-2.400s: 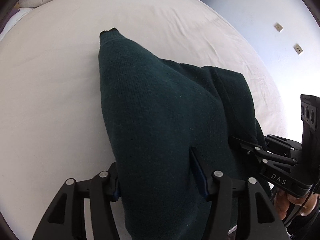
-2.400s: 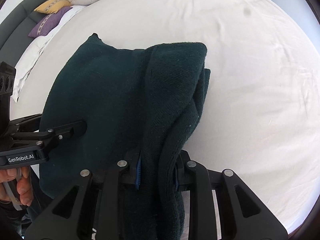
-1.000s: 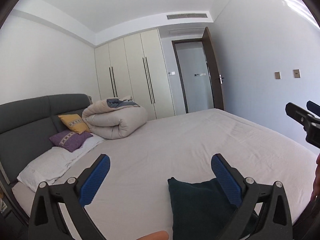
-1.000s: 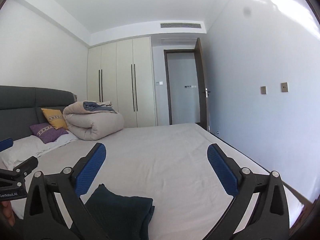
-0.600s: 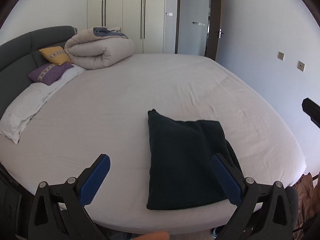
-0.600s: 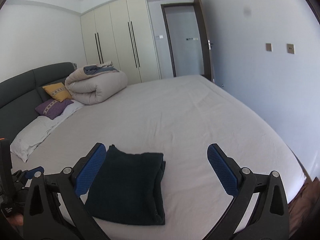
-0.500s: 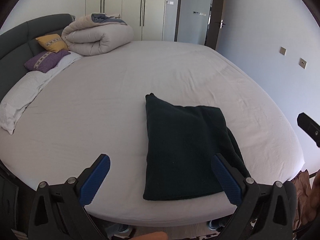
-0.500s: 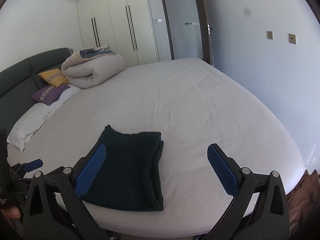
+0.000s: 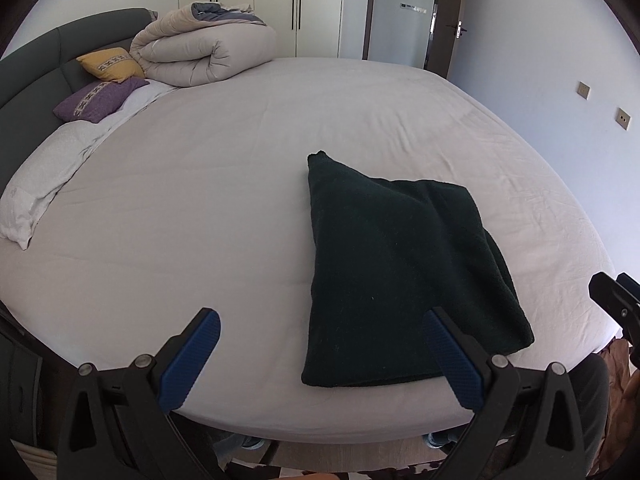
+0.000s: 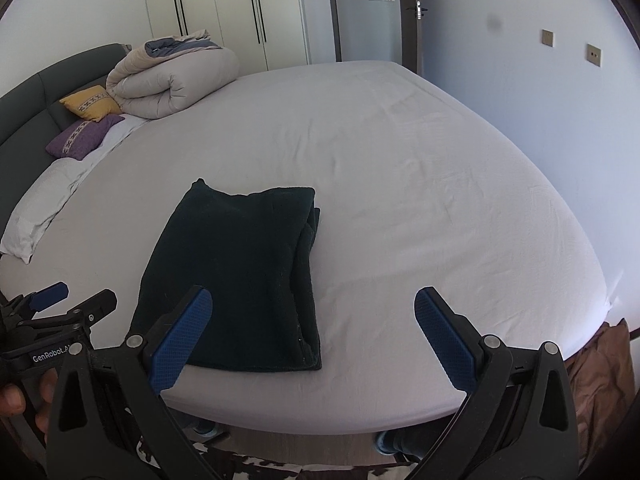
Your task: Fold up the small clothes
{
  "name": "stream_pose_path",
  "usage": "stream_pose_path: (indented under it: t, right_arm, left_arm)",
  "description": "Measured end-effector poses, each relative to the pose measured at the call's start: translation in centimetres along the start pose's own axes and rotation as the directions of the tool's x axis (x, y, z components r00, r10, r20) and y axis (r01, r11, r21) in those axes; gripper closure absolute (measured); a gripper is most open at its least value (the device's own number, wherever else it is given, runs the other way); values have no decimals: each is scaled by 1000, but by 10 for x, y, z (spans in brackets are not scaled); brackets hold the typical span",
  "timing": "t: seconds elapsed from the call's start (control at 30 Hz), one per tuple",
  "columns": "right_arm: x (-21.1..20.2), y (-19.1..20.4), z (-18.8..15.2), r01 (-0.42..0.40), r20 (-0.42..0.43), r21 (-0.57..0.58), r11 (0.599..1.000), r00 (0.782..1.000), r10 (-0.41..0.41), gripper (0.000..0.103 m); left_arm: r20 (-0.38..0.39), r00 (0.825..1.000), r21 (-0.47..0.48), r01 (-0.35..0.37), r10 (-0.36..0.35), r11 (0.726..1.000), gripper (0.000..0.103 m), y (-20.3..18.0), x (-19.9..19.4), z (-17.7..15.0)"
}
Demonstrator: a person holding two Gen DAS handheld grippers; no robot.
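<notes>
A dark green knitted garment [image 9: 400, 272] lies folded into a rectangle near the front edge of the bed [image 9: 200, 220]. My left gripper [image 9: 320, 356] hovers open just off the bed's edge, its blue pads apart and empty, with the garment ahead and to the right. In the right wrist view the same folded garment [image 10: 240, 276] lies ahead and left. My right gripper [image 10: 312, 332] is open and empty too, held back from the bed's edge [image 10: 360, 420]. The left gripper [image 10: 60, 312] shows at the lower left there, held by a hand.
A rolled beige duvet [image 9: 204, 56], a yellow cushion [image 9: 110, 64] and a purple cushion [image 9: 96, 98] sit at the grey headboard [image 9: 40, 64]. A white pillow [image 9: 36, 192] lies on the left. Wardrobes [image 10: 224, 12], a door [image 10: 368, 16] and a wall with switches [image 10: 568, 48] stand behind. Brown cloth [image 10: 600, 376] lies on the floor at right.
Both grippers let go of the garment, opened and pulled back off the bed. They tipped up toward the room, then came back down to face the folded garment.
</notes>
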State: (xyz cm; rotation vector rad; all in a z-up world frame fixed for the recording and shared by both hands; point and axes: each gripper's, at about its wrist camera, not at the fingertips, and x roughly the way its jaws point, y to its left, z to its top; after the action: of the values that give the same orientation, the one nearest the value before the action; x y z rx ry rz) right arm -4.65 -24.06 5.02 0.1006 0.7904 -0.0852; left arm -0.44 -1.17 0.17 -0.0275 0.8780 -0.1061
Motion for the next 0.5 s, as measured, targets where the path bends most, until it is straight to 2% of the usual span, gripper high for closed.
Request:
stream_pose_path:
  t: [0.5]
  right_arm:
    - [1,20,-7,8,4,-41,999,1000,-8,0]
  left_arm:
    - [-9,1000,-1,0,0,1000,0,2,4,-4]
